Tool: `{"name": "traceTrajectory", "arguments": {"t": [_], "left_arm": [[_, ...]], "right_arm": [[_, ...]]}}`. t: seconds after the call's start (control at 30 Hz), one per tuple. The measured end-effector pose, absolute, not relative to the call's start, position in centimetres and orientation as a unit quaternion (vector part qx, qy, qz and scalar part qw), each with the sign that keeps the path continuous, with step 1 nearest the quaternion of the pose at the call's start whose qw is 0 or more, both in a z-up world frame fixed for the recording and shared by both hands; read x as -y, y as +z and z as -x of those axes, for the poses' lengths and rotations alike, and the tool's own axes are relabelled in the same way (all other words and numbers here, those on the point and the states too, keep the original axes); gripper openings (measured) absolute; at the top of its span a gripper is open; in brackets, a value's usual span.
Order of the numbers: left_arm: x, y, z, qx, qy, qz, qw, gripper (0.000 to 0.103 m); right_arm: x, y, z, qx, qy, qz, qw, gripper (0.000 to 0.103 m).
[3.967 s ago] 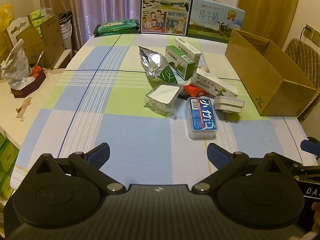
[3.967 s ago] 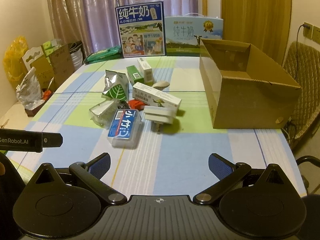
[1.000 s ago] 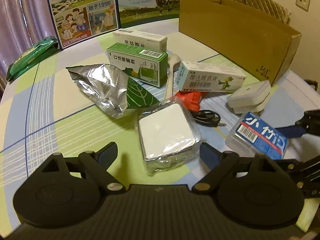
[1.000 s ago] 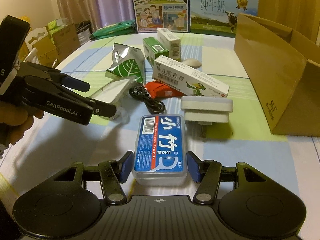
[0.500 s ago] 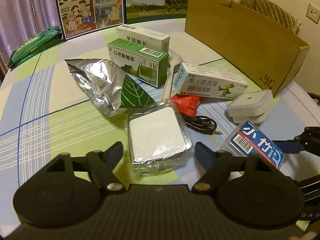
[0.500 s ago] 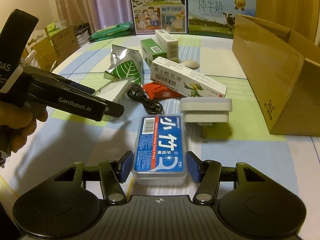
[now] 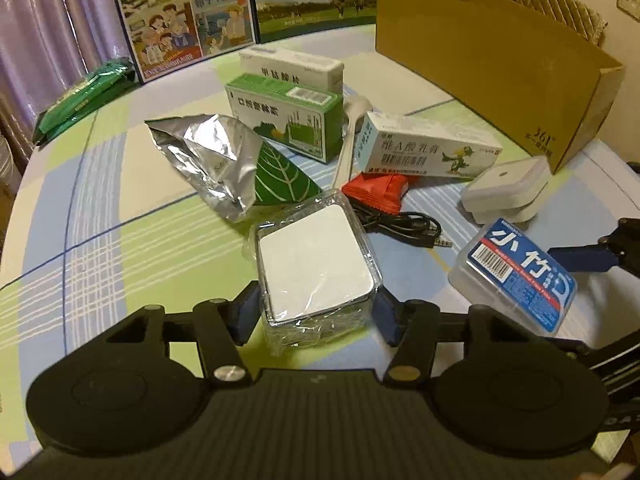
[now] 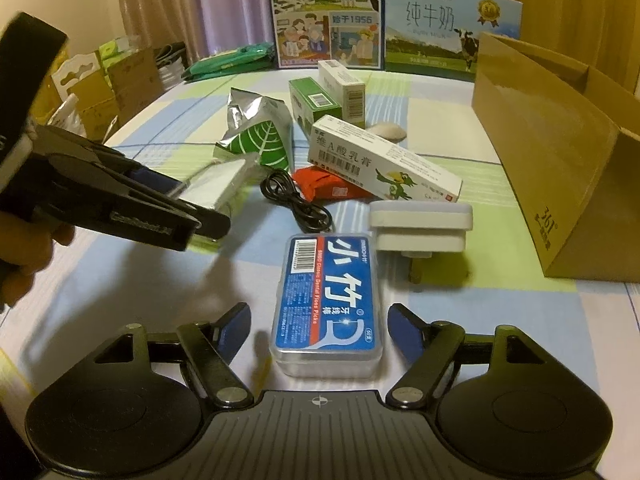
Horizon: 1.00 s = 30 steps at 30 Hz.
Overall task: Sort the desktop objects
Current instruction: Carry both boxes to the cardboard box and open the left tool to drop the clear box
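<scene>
A white box in clear wrap (image 7: 316, 264) lies on the checked tablecloth, and my left gripper (image 7: 316, 314) is shut on its near end, a blue pad against each side. The right wrist view shows the same left gripper (image 8: 200, 220) coming in from the left at that box (image 8: 220, 188). A blue-labelled dental floss case (image 8: 326, 300) lies flat between the fingers of my right gripper (image 8: 320, 332), which is open, with a gap on the left side. One right fingertip (image 7: 580, 258) shows beside the floss case (image 7: 516, 276). An open cardboard box (image 8: 560, 152) stands at the right.
Behind the held box lie a silver leaf-print bag (image 7: 224, 160), a green carton (image 7: 288, 116), a white carton (image 7: 292, 66), an ointment box (image 7: 424, 152), a red packet (image 7: 376, 192), a black cable (image 7: 404, 228) and a white plug (image 7: 504, 192). Milk cases (image 7: 184, 20) stand at the back.
My left gripper moved forward and its fingers closed on the wrapped white box. My right gripper's fingers spread apart from the floss case, which they had been clamping.
</scene>
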<state>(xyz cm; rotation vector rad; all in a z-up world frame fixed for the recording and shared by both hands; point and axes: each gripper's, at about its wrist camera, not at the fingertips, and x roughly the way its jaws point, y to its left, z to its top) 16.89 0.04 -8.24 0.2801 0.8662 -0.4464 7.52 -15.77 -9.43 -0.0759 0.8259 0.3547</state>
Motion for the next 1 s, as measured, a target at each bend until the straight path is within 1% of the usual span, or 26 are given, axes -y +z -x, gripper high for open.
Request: {"name": "traceTrajectory", "arguments": {"t": [0.23,0.27,0.33,0.5,0.73,1.0], "left_arm": [[-0.9,-6.3,-16.1,-0.392,-0.197,-0.109,0.892,0.053],[-0.9,-6.1,-16.0,-0.388,-0.195,-0.11,0.894,0.053],[-0.8,-5.6,-15.7,-0.384,-0.194,-0.111,0.896,0.053],[-0.3,-4.2,-14.2,-0.371,-0.191,-0.117,0.901,0.053],[2.0,-0.9,-11.9,-0.359,-0.201,-0.118,0.904,0.053],[9.4,3.5,-11.0,-0.332,-0.263,-0.137,0.895,0.053]], "right_arm": [[15.1,-9.8,-8.3,-0.397,0.173,0.053,0.9,0.072],[15.1,-9.9,-8.4,-0.397,0.172,0.055,0.9,0.069],[15.1,-10.0,-8.6,-0.4,0.169,0.059,0.899,0.053],[15.8,-9.0,-7.6,-0.395,0.172,0.053,0.901,0.053],[19.0,-4.4,-5.3,-0.363,0.158,0.024,0.918,0.053],[26.1,1.8,-5.0,-0.309,0.103,0.007,0.945,0.053]]}}
